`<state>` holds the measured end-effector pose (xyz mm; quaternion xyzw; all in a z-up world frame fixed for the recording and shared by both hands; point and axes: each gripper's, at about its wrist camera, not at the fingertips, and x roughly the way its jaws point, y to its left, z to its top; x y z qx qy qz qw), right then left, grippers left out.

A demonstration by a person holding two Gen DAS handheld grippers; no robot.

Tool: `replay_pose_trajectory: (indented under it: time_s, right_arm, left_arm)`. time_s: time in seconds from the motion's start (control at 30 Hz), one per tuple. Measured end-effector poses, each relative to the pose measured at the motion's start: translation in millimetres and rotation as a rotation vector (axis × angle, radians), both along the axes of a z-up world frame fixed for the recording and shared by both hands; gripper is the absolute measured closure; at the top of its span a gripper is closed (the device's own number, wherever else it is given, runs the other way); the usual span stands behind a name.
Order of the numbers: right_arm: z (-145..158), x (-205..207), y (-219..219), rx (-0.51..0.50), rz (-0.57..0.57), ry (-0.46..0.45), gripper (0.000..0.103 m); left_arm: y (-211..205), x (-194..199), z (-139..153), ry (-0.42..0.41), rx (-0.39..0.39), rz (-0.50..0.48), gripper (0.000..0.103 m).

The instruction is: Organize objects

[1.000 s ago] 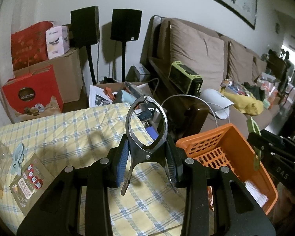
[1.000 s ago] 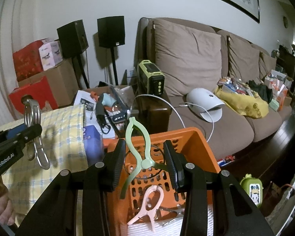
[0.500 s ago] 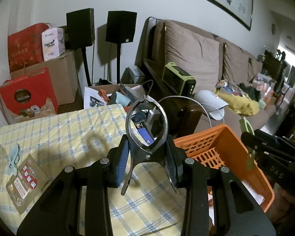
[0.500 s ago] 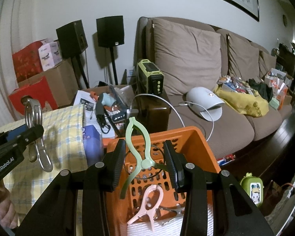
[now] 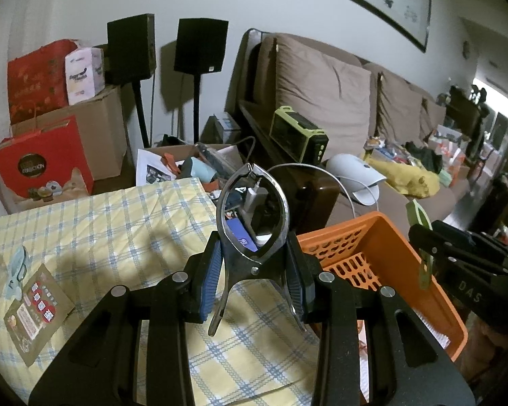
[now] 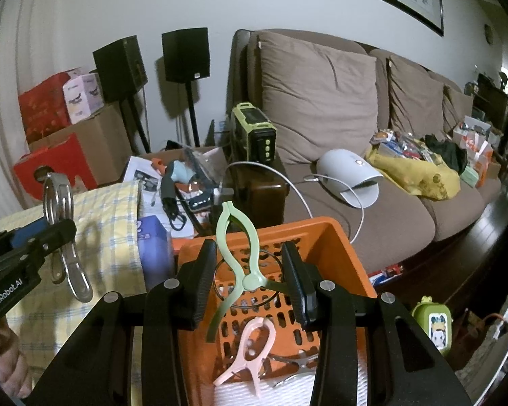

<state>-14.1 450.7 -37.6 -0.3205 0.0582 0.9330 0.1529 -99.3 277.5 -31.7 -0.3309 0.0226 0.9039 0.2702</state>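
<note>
**Two clips held over the basket and the table**

The orange basket (image 6: 335, 237) stands at the table's right edge, just beside the checked yellow cloth (image 5: 111, 223). Inside it lie a pink clip (image 6: 250, 348), a metal clip (image 6: 294, 362) partly hidden behind the right gripper's finger, and a white ribbed mat (image 6: 288, 389) on its floor. A thin ring shows against the perforated wall, though I cannot tell what it belongs to.

The right gripper (image 6: 250, 280) hangs above the basket with its jaws narrowed on a green clip (image 6: 235, 250), which stands upright, its closed tip uppermost and its legs splayed below the pads. The left gripper (image 5: 254, 270) is above the cloth, just left of the basket, jaws likewise pressed on a steel clip (image 5: 252, 223) held upright. A hand (image 6: 3, 358) shows beneath it in the right wrist view.

On the cloth at far left are a brown packet (image 5: 34, 311) and a pale blue clip (image 5: 18, 269). A blue box (image 6: 152, 247) sits between cloth and basket. Beyond stands a sofa (image 6: 321, 108) with a white lamp (image 6: 348, 176) on its seat.

Against a second ago, the left view has shifted a little: the basket appears slightly lower and further right, and the steel clip's loop now frames the clutter past the table edge. The right gripper and green clip are unchanged, and both grips are as tight as before.
</note>
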Motion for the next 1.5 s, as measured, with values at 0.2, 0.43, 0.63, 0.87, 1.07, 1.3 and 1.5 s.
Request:
replay_pose_trajectory:
  time_s: [0.2,0.43,0.63,0.87,1.07,1.3,1.5]
  right_arm:
    - [-1,1,1,0.004,-0.001,-0.008,0.063]
    - [-2,3,6,0.004,-0.01,-0.013,0.063]
    - [-2,7,11,0.008,-0.022,-0.016,0.063]
    - [-2,10,17,0.003,-0.035,-0.019,0.063]
    - [0,12,19,0.006,-0.039,-0.018,0.063]
    - [0,14,24,0.005,-0.05,-0.019,0.063]
    - [-1,15,27,0.009,-0.057,-0.023,0.063]
  left_arm:
    - [1,0,-1,-0.004,0.002,-0.002,0.07]
    - [2,0,-5,-0.028,0.033,-0.031,0.07]
    - [3,1,-5,-0.025,0.027,-0.033,0.07]
    - [4,1,-5,-0.026,0.031,-0.033,0.07]
    - [7,2,-4,-0.027,0.024,-0.039,0.07]
    - [10,3,-3,-0.037,0.03,-0.049,0.07]
    - [13,5,-2,-0.033,0.035,-0.06,0.07]
